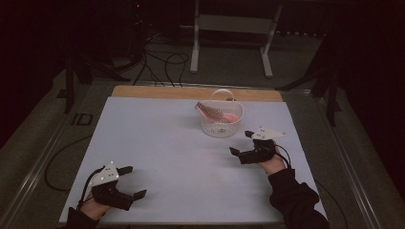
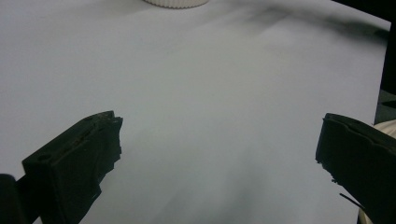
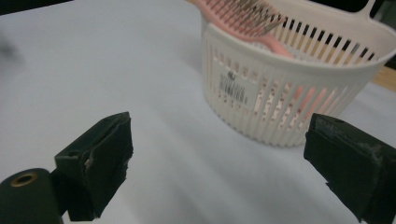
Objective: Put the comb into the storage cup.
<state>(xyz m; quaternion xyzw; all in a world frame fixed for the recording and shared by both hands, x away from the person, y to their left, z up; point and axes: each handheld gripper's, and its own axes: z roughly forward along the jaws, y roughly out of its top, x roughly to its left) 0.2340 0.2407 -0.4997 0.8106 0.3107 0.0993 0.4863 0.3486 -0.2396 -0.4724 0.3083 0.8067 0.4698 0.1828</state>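
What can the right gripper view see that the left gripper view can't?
The right gripper view has the pink hairbrush lying in the white basket, with a label on its slotted wall. The left gripper view catches just the basket's bottom edge, and a dark shadow across the far table. Both share the white table and an open, empty claw.

A pink hairbrush [image 3: 243, 21] lies in a white slotted basket [image 3: 280, 107].
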